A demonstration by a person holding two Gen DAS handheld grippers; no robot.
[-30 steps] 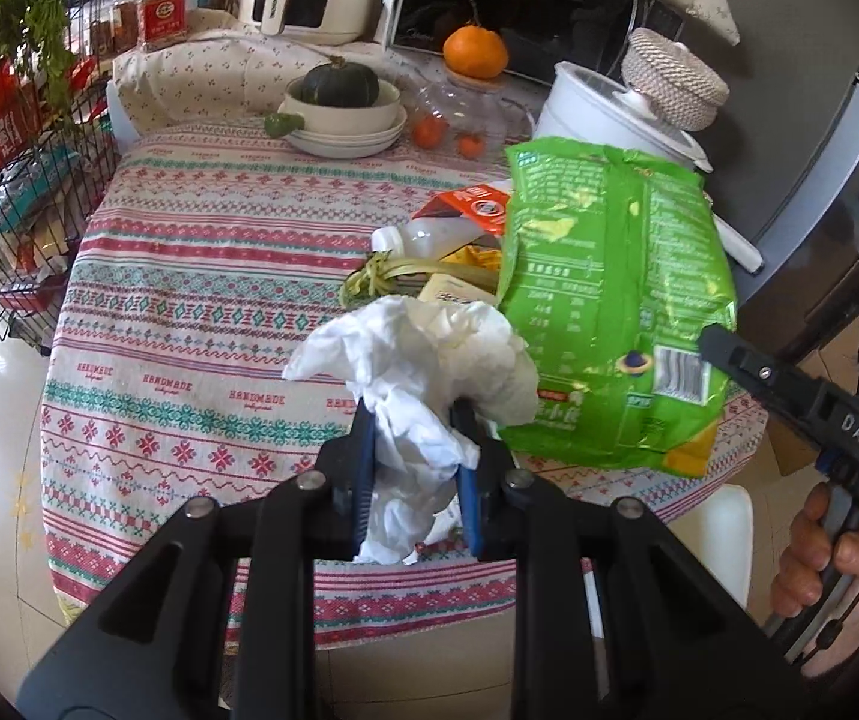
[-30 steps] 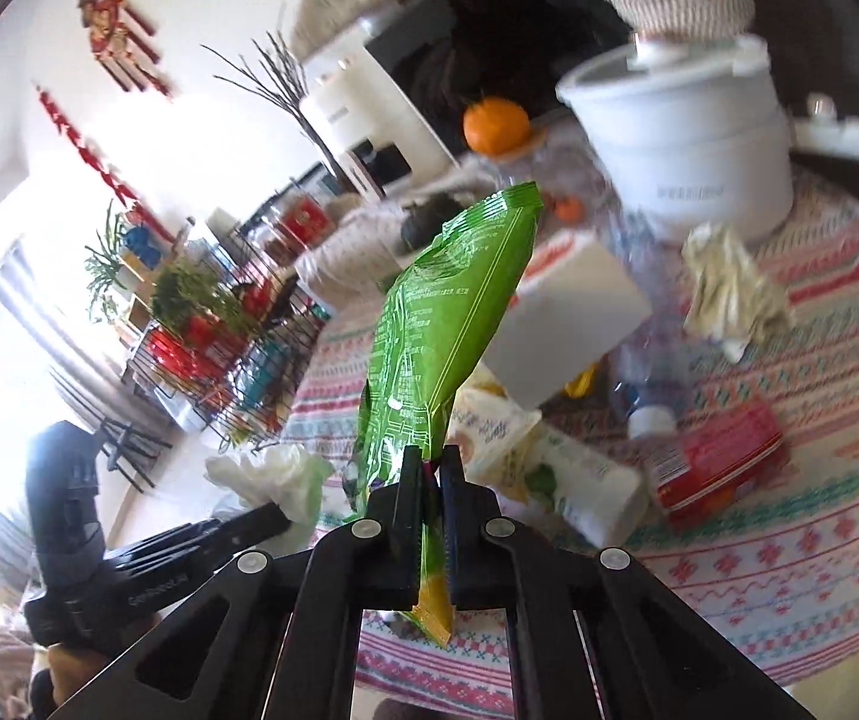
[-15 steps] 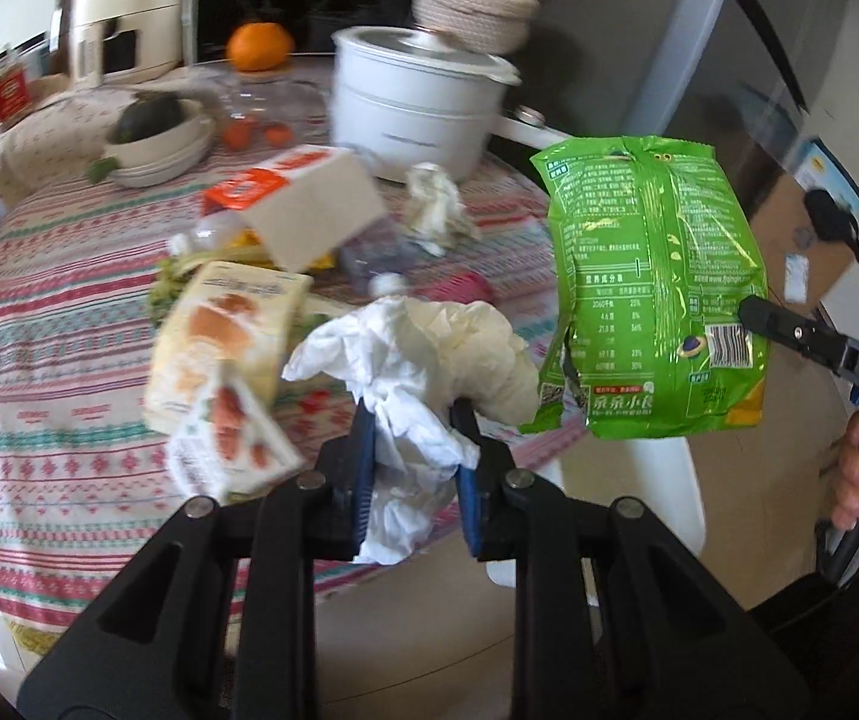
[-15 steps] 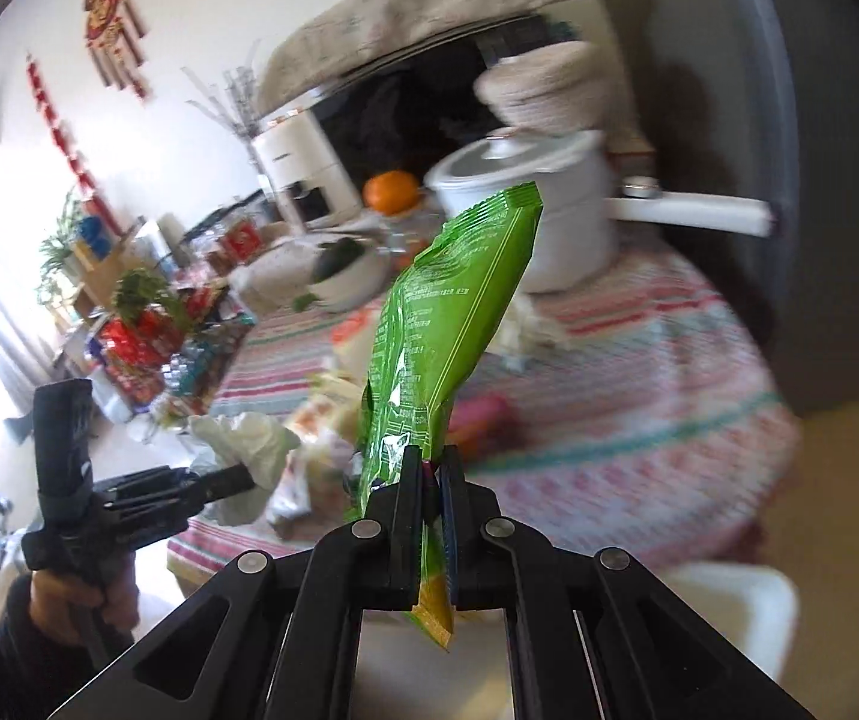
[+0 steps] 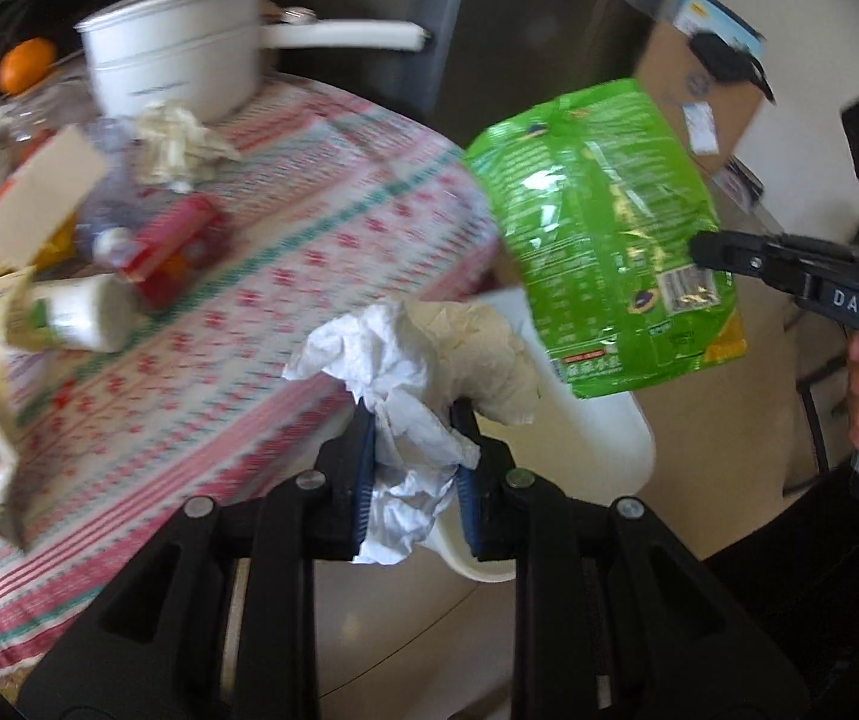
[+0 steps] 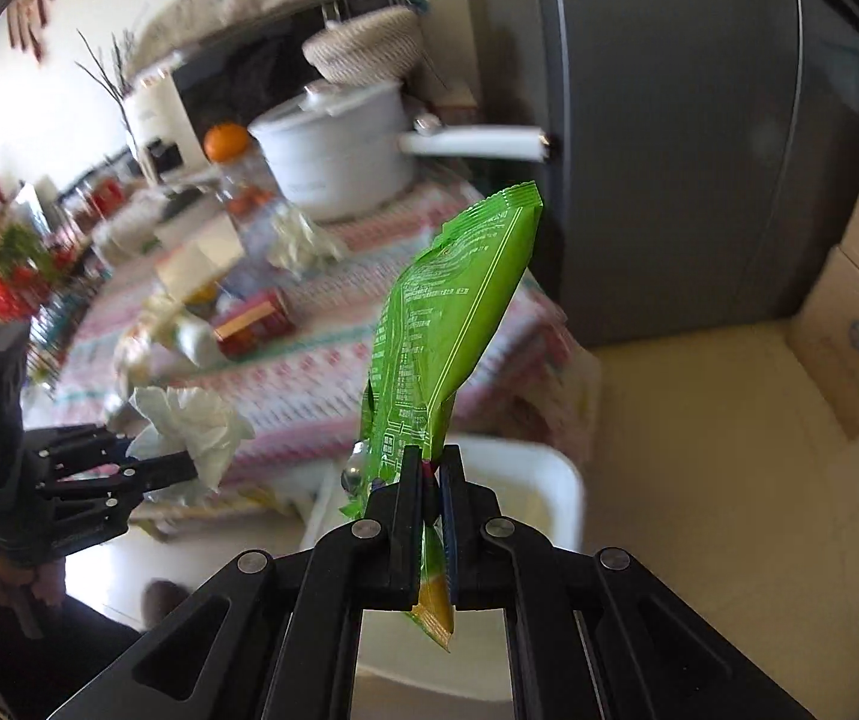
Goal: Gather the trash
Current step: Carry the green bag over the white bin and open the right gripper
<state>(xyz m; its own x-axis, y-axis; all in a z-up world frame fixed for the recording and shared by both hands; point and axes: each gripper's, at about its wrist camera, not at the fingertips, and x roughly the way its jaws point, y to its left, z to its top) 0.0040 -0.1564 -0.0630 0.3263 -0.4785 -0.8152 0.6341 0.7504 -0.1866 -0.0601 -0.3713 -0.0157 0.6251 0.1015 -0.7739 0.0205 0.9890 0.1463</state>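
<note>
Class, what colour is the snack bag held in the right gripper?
Bright green snack bag, clearest in the left wrist view.

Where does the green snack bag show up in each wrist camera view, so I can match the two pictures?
Left wrist view: the green snack bag hangs right of centre, pinched at its lower right by the right gripper.
Right wrist view: the bag stands up at centre, edge-on, clamped at its bottom.
Shared landmark: the white pot with its long handle on the table.

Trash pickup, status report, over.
Left tool shut on crumpled tissue. Right tool shut on green wrapper. White bin below both. Nothing in the way.
</note>
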